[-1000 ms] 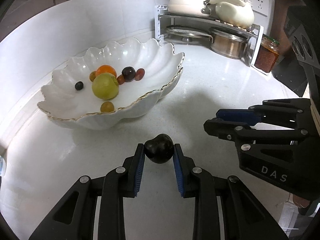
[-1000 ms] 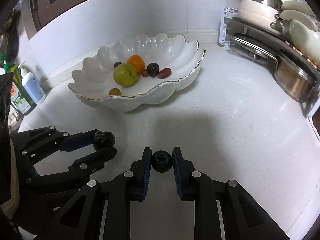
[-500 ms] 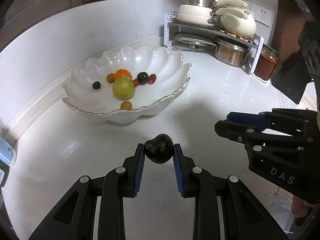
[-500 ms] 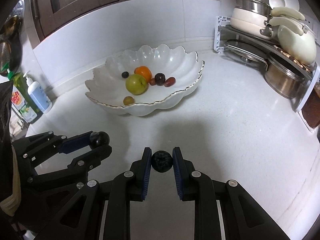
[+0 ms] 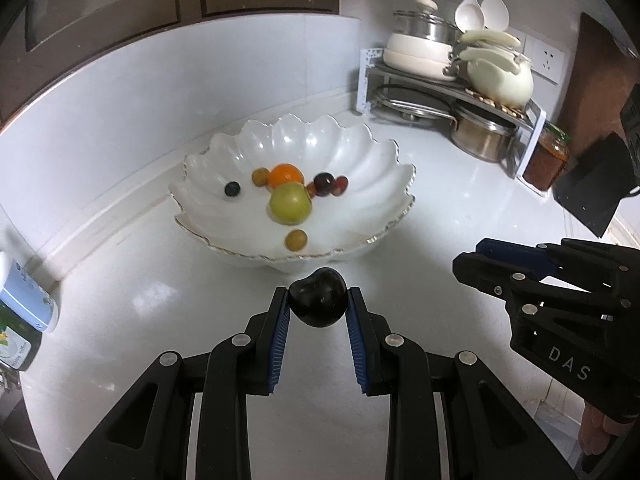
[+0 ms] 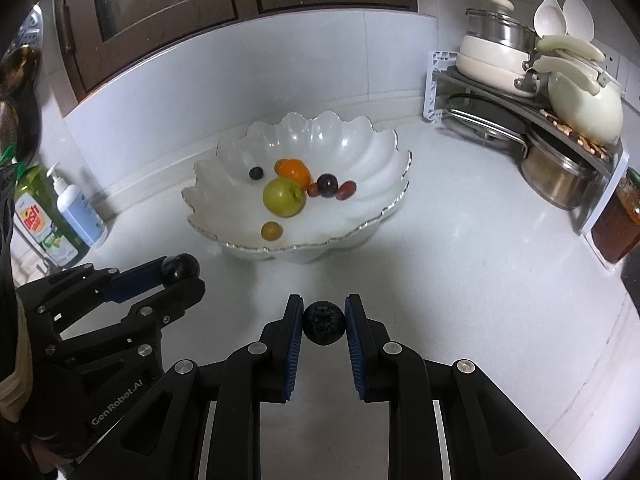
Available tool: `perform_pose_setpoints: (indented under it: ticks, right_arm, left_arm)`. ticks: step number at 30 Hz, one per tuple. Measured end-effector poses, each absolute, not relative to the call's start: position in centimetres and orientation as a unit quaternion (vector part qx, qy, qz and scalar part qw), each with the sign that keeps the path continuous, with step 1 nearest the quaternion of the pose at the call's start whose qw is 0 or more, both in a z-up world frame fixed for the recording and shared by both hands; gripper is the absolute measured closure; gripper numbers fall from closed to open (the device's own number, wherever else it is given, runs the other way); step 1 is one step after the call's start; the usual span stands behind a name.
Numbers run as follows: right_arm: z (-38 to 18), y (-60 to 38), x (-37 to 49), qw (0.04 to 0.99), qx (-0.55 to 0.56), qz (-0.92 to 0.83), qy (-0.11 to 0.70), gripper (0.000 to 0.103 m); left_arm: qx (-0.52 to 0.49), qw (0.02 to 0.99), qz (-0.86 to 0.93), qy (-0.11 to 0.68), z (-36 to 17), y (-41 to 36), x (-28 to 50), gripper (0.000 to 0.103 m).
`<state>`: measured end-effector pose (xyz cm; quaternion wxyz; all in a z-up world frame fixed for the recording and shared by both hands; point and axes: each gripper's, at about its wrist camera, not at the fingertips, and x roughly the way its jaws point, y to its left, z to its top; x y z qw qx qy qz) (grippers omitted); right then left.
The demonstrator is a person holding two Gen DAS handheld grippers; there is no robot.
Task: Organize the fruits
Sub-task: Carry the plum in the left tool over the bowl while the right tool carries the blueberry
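Short of the bowl (image 5: 394, 226) I hold a dark plum (image 5: 318, 297) clamped in my left gripper (image 5: 318, 310) and a small dark berry (image 6: 323, 322) pinched in my right gripper (image 6: 323, 322), and either round fruit could slip out and roll off the counter (image 6: 480, 264) if my grip loosens early.

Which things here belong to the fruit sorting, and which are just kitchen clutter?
Job:
- left gripper, jaws shut on a dark plum
- right gripper, jaws shut on a small dark fruit
- white bowl holding green apple, orange and small fruits

Clutter:
- pot rack
- steel pot
- jar
- soap bottles
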<state>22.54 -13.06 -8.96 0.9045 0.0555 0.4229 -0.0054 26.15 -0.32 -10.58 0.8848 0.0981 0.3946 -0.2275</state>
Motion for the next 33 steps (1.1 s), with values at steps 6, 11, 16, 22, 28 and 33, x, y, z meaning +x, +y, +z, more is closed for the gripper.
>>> perform_pose_setpoints:
  ticks: [6, 11, 16, 22, 28, 33]
  right_arm:
    - [-7.7, -12.9, 23.5, 0.908, 0.054, -0.017, 0.416, 0.080]
    - [-6.5, -12.6, 24.7, 0.911, 0.051, -0.022, 0.408, 0.080]
    - [-5.5, -12.4, 25.9, 0.915, 0.052, -0.026, 0.400, 0.080]
    - [-5.1, -12.3, 27.5, 0.913, 0.055, -0.032, 0.404, 0.080]
    - [-5.1, -12.2, 28.8, 0.910, 0.057, -0.041, 0.408, 0.080]
    - [-5.4, -11.9, 30.0, 0.908, 0.056, -0.049, 0.413, 0.080]
  left_arm:
    - [0.088, 0.888, -0.221, 0.392, -9.5, 0.2, 27.3, 0.074]
    - [0.083, 0.892, -0.215, 0.388, -8.7, 0.6, 28.5, 0.074]
    - [0.080, 0.896, -0.211, 0.382, -7.7, 1.0, 29.8, 0.074]
    - [0.080, 0.898, -0.209, 0.380, -7.1, 1.2, 31.6, 0.074]
    - [0.070, 0.895, -0.208, 0.387, -7.3, 1.5, 33.4, 0.074]
    - [0.070, 0.896, -0.206, 0.388, -7.4, 1.8, 34.7, 0.074]
